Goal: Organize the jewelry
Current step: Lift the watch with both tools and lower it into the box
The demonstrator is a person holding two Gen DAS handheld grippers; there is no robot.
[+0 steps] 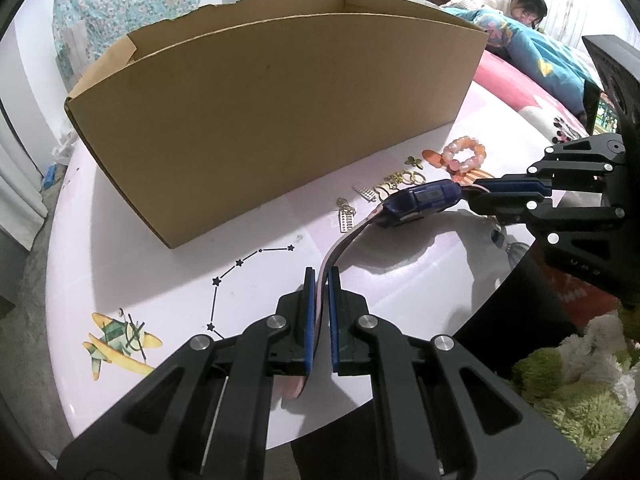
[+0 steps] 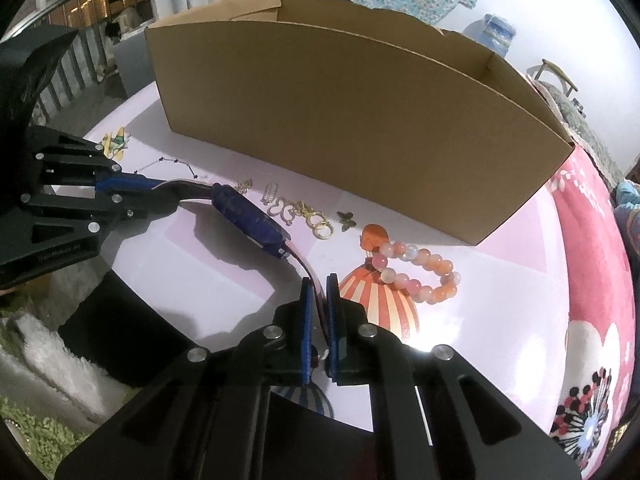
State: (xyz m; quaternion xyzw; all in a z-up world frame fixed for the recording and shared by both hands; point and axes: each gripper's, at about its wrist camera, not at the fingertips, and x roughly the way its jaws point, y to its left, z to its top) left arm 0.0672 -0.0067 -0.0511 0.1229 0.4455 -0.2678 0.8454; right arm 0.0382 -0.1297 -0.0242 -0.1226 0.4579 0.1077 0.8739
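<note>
Left gripper (image 1: 319,276) and right gripper (image 2: 318,282) each pinch one strap end of a blue wristwatch (image 1: 420,200), apparently pink-lined; one beaded bracelet (image 2: 416,276) lies near.

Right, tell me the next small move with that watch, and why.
Probably lift the watch together with both claws and carry it over the box wall. The left claw and right claw are each shut on a strap end, the watch hangs between them above the table, and the box stands open just behind.
</note>
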